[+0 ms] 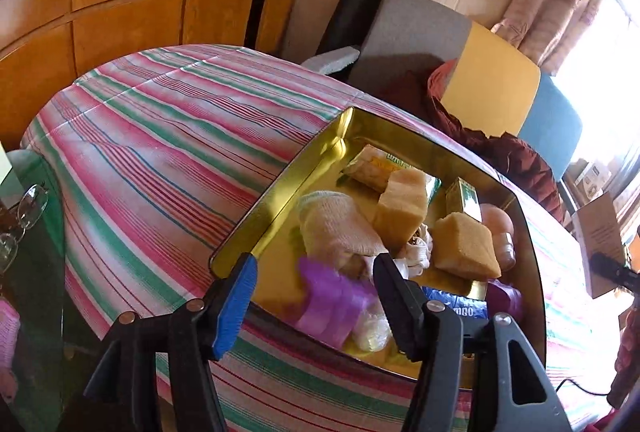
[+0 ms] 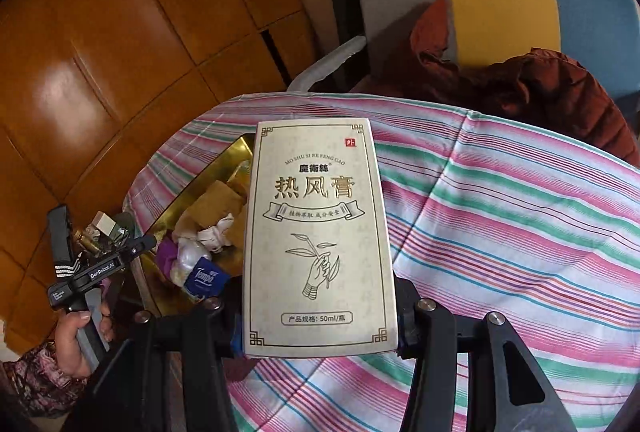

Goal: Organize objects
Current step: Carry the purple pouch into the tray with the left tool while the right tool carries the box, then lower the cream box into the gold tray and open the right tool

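gripping the cream box [image 2: 320, 240] in my right gripper [image 2: 320, 336] just beside the gold tray [image 2: 168, 208]; it could snag the rim. my left gripper [image 1: 316, 272] hangs apart over it, empty.

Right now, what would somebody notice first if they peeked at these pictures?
Probably the big cream box with gold writing, clamped in the right gripper above the striped tablecloth. Next, the shiny gold tray on that cloth, crammed with yellow sponges, a purple bag and a sock, under the open left gripper.
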### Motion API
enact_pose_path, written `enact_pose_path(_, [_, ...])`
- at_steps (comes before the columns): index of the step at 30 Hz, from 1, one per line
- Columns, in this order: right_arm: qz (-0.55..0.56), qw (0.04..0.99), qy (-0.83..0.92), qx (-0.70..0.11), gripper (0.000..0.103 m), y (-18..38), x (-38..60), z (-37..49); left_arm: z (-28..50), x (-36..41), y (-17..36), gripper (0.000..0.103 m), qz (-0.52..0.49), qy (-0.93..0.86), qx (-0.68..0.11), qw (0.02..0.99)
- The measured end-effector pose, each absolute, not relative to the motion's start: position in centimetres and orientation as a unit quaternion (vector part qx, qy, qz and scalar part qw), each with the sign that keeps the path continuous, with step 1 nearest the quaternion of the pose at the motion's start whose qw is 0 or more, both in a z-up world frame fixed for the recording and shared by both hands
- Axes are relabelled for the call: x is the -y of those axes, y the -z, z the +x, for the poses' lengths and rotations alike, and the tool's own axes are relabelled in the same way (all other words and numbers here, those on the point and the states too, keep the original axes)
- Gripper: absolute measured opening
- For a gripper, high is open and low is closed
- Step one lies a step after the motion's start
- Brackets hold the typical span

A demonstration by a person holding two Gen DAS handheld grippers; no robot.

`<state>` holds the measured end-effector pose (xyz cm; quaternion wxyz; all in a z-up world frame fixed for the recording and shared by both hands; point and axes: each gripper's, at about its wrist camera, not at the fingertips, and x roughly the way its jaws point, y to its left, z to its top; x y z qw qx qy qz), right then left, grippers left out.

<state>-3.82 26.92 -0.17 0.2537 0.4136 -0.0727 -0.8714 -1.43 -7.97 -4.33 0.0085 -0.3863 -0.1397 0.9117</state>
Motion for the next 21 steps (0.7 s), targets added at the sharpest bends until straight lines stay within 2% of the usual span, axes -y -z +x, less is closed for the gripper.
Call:
enact_pose_path(6, [0.430,0.266,0.860,0.059,0.052,0.8,-24.3,-4.4,-0.9,8.0,4.1,0.061,-0.382,-0.906,0.180,0.028])
enact_pose_path(13, [0.441,0.271,0.855,0.025,0.052,0.2,-21.1,-7.0,0.3,5.1,3.6,0.061,-0.382,-0.904,0.163,0.097])
enact_pose_path(18, [0.444,0.276,0.852,-0.026,0.052,0.0,-17.4,-9.7,0.9,3.8,3.5,0.061,-0.382,-0.902,0.155,0.125])
enact_pose_path(21, [0.441,0.269,0.852,-0.087,0.052,0.1,-14.6,-11.7,0.7,3.9,3.5,0.061,-0.383,-0.900,0.161,0.128])
